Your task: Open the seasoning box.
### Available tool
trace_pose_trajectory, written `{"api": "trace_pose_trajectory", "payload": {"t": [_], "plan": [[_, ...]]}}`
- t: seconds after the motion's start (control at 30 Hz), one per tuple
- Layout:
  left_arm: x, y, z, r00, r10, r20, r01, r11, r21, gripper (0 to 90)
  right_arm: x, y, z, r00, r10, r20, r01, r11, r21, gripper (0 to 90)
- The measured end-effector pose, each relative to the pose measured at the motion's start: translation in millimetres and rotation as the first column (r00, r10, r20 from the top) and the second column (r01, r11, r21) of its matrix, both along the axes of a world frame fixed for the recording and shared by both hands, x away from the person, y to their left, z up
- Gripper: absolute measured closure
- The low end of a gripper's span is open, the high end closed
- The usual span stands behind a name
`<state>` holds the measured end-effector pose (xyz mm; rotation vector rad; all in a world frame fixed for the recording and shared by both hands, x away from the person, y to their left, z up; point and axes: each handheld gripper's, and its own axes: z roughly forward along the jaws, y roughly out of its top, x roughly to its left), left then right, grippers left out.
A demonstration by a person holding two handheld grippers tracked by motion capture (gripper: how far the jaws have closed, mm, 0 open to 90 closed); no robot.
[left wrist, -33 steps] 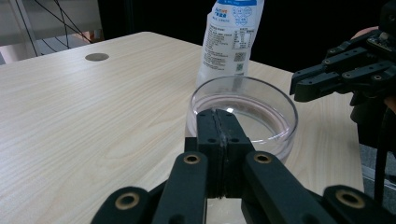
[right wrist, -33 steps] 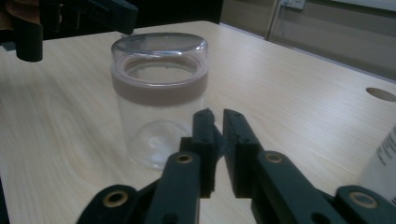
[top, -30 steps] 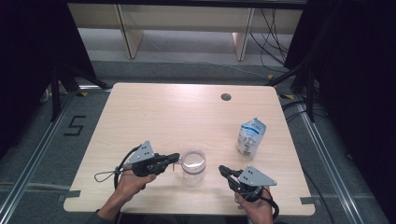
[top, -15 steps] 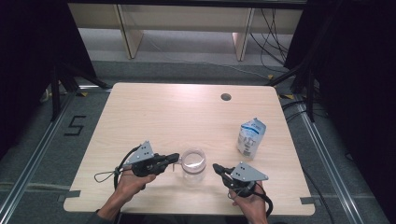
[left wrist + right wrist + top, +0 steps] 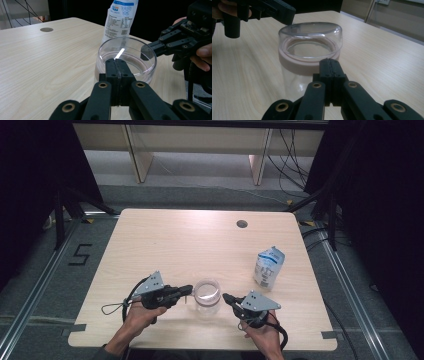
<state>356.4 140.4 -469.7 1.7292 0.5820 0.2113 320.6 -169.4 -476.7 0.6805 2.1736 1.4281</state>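
High view first, reading from the left: our left tongs (image 5: 187,290) sit beside a clear jar (image 5: 207,296) near the front edge of the surface (image 5: 190,245), their tips at the jar's left rim. Whether they touch it we cannot tell from above. Left gripper view shows those jaws pressed flat together with nothing between them, tips just short of the jar (image 5: 126,58). So they are closed and empty.

The jar stands upright with a clear domed lid on a pale band, best seen in the right gripper view (image 5: 310,50). Our right tongs (image 5: 226,297) come at it from the other side, also near the rim and apart from the glass. Their jaws too meet fully, holding nothing (image 5: 329,65).

We judge the step to be taking hold of the jar, likely one side to steady it and the other to work the lid. To do that well, we should open both pairs before closing in, since shut tips would only push the jar. Left should clasp the body low, below the band, so the glass cannot tip. Right should span the lid squarely and level. Farther right a white pouch (image 5: 268,266) stands well apart and needs no care.
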Motion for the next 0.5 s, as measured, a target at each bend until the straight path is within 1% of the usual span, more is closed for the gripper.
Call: {"api": "trace_pose_trajectory", "payload": {"t": [0.03, 0.07, 0.1, 0.13, 0.17, 0.2, 0.3, 0.43, 0.47, 0.5], "plan": [[0.1, 0.1, 0.1, 1.0000, -0.003, 0.005, 0.003, 1.0000, 0.002, 89.0, -0.5, 0.6, 0.1, 0.9999, -0.004, -0.010, 0.004, 1.000, 0.001, 90.0], [-0.2, 0.1, 0.1, 1.0000, 0.001, 0.004, -0.001, 1.0000, 0.002, 89.0, -0.3, 1.8, -0.4, 0.9999, -0.010, -0.012, 0.010, 1.000, 0.014, 90.0], [-0.7, 0.1, 0.2, 1.0000, 0.005, 0.004, -0.005, 1.0000, 0.004, 89.0, 0.8, 1.5, -0.1, 1.0000, -0.006, 0.000, 0.006, 1.000, 0.001, 90.0], [-0.9, 0.0, 0.3, 1.0000, 0.007, 0.005, -0.007, 1.0000, 0.006, 89.0, 1.2, 1.5, 0.2, 1.0000, -0.001, 0.000, 0.001, 1.000, -0.004, 90.0], [-1.2, 0.0, 0.5, 0.9999, 0.009, 0.005, -0.009, 0.9999, 0.009, 89.0, 1.0, 1.6, 0.3, 1.0000, -0.004, -0.003, 0.004, 1.000, -0.001, 90.0], [-0.6, -0.5, -0.1, 1.0000, 0.000, 0.008, 0.000, 1.0000, -0.001, 89.0, 1.2, 1.8, 0.4, 1.0000, -0.001, -0.002, 0.001, 1.000, 0.001, 90.0], [-0.9, -0.4, 0.0, 1.0000, 0.001, 0.009, -0.001, 1.0000, 0.000, 89.0, 0.9, 2.3, 1.1, 1.0000, -0.007, 0.001, 0.007, 1.000, -0.003, 90.0], [-1.1, -0.1, -0.2, 0.9999, 0.001, 0.011, -0.001, 1.0000, 0.001, 89.1, 1.3, 3.9, 0.9, 1.0000, -0.002, 0.001, 0.002, 1.000, -0.018, 90.0], [-1.2, -0.2, -0.1, 0.9999, 0.002, 0.011, -0.002, 1.0000, 0.001, 89.1, 1.5, 4.9, 0.1, 1.0000, -0.005, 0.002, 0.005, 1.000, -0.013, 90.0], [-1.2, -0.1, 0.0, 0.9999, 0.002, 0.012, -0.002, 1.0000, 0.004, 89.1, 1.9, 5.8, -0.2, 0.9999, 0.010, -0.005, -0.010, 1.000, -0.007, 90.0]]}}
